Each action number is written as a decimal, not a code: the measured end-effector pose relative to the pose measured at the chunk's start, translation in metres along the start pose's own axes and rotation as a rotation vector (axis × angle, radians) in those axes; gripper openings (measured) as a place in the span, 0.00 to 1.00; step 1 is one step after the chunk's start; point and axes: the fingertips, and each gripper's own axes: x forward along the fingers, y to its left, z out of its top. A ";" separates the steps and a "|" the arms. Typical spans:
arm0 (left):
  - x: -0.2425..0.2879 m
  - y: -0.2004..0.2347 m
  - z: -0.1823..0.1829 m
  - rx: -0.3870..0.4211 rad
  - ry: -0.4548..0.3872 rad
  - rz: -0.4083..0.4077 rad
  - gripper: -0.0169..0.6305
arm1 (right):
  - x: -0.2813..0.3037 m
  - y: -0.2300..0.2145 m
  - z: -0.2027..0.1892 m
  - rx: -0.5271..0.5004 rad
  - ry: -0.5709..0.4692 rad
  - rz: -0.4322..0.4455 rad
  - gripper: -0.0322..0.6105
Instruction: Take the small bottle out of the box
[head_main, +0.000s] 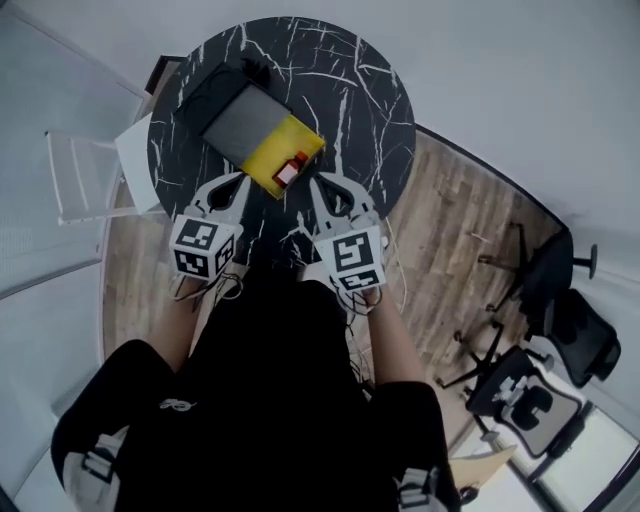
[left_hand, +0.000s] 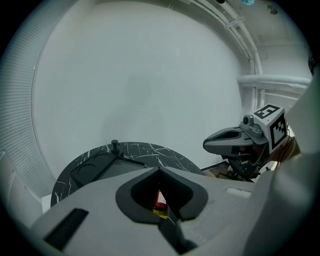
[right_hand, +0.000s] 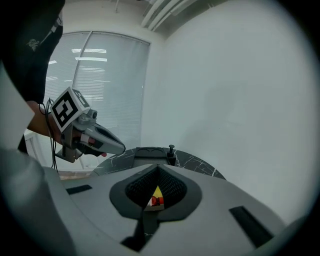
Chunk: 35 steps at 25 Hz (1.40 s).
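A small red and white bottle lies in the yellow end of an open box on the round black marble table. My left gripper hovers just short of the box's near left corner, its jaws closed together with nothing between them. At the near right of the box my right gripper is likewise shut and empty. In the left gripper view the bottle shows through the gap below the closed tips. The right gripper view has the bottle under its own tips.
The box's dark lid part with a small knob lies at the table's far left. A white chair stands left of the table, with black office chairs at the right on the wooden floor. A white wall rises behind the table.
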 end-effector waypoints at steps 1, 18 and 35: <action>0.004 0.004 -0.002 -0.002 0.009 0.000 0.02 | 0.008 0.000 -0.001 -0.006 0.010 0.016 0.04; 0.034 0.025 -0.047 -0.247 0.091 0.219 0.02 | 0.094 0.005 -0.054 -0.150 0.264 0.459 0.04; 0.040 0.026 -0.107 -0.528 0.085 0.484 0.02 | 0.144 0.033 -0.119 -0.571 0.461 0.905 0.04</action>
